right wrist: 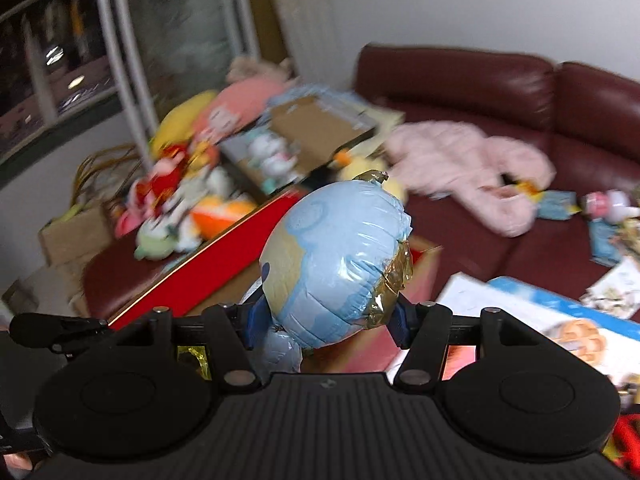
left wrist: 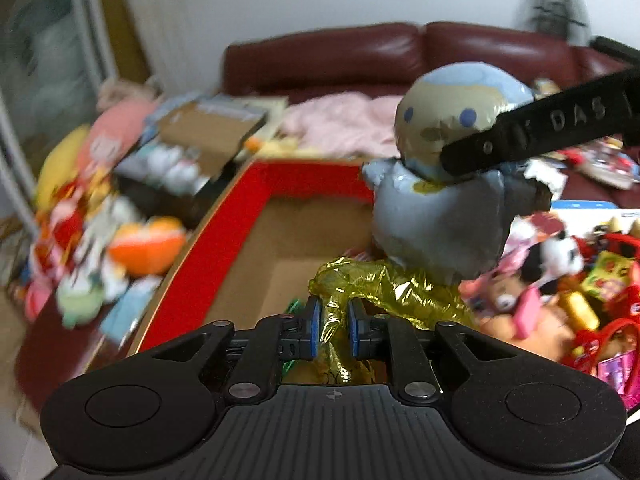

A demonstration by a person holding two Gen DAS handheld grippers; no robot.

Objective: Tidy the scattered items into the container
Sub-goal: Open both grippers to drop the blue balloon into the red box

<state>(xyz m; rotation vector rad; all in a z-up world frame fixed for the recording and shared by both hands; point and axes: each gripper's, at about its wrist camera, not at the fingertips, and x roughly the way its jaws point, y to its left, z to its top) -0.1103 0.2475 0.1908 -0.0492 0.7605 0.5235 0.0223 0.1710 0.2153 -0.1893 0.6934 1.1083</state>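
A blue and cream foil balloon figure [left wrist: 444,184] with a crumpled gold foil base [left wrist: 384,292] hangs over a red-rimmed cardboard box [left wrist: 256,216]. My left gripper [left wrist: 331,330] is shut on the gold foil base. My right gripper [right wrist: 326,322] is shut on the balloon's round head [right wrist: 332,260]; one of its black fingers [left wrist: 532,136] crosses the head in the left wrist view. The box's red wall [right wrist: 216,280] shows below the head in the right wrist view.
A dark red sofa [right wrist: 540,92] holds a pink garment [right wrist: 472,164]. Plush toys [left wrist: 100,208] and boxes pile up left of the box. More toys and packets [left wrist: 568,284] lie to its right, with a blue-edged flat box [right wrist: 536,312].
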